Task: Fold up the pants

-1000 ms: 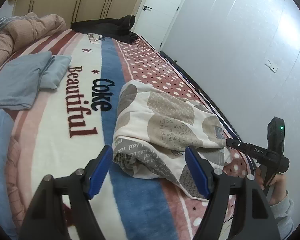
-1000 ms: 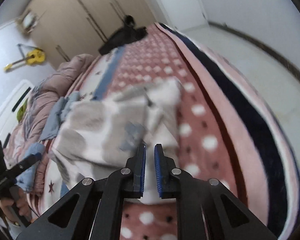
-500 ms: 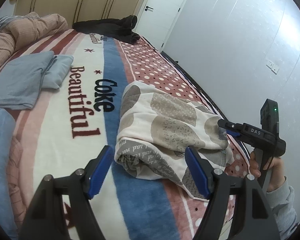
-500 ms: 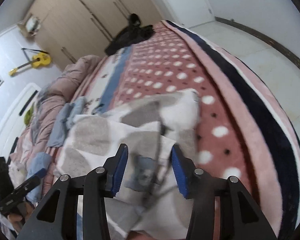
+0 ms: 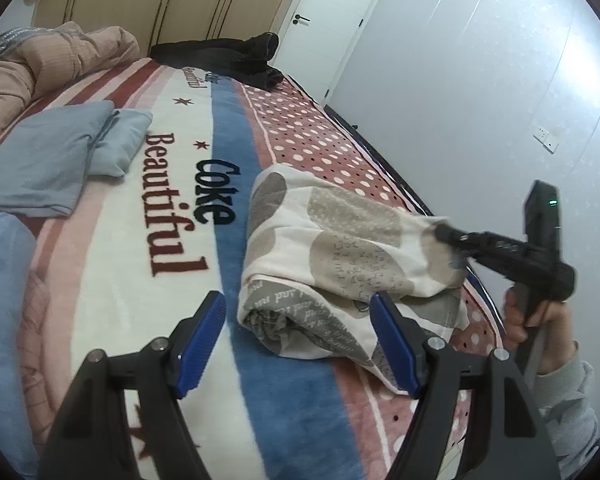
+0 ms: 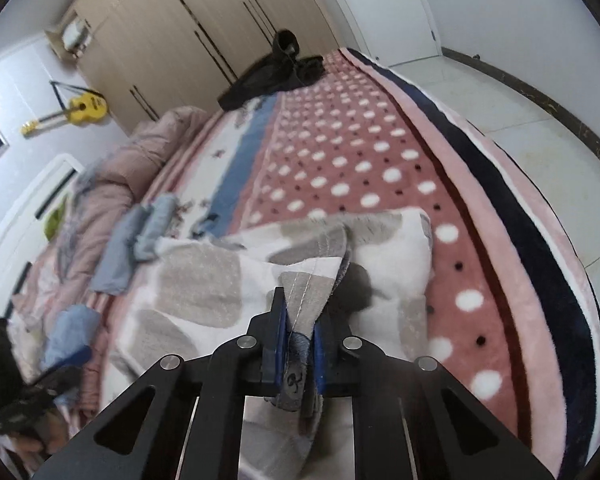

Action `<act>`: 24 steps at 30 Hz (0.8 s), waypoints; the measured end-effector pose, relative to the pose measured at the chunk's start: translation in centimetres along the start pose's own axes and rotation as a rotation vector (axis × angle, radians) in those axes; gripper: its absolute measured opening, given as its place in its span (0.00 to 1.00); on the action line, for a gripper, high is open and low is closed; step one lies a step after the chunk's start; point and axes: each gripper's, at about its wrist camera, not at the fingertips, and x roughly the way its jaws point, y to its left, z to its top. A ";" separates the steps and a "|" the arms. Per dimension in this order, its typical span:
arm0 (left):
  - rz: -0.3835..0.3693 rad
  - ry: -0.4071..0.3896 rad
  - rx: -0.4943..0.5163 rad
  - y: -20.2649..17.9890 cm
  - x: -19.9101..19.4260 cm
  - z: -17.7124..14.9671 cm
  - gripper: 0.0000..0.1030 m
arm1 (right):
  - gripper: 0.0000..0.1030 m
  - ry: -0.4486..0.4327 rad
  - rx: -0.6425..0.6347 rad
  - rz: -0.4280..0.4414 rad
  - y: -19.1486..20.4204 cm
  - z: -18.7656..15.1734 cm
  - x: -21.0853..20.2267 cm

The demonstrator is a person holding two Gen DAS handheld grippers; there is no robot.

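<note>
Right gripper point(image 6: 296, 344) pinches pants point(image 5: 340, 236) on bed point(image 5: 180, 216); left gripper point(image 5: 298, 344) gapes

The pants point(image 5: 340, 248) are soft matt woven cloth, cream with grey-beige patches and printed lettering, the hem stitched point(image 6: 304, 300). The blanket point(image 5: 180, 240) on the bed is thick, fuzzy plush fleece. Each tool, left point(image 5: 298, 344) and right point(image 6: 296, 344), is matt black plastic with ribbed blue pads and small shiny metal screws. Far off, the wardrobe point(image 5: 180, 4) looks like smooth pale wood; the floor point(image 6: 520, 120) is glossy tile.
</note>
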 end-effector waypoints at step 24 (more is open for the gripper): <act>-0.001 0.006 0.035 -0.5 0.1 -0.2 0.69 | 0.31 -0.026 -0.035 0.037 0.7 -4.1 -1.3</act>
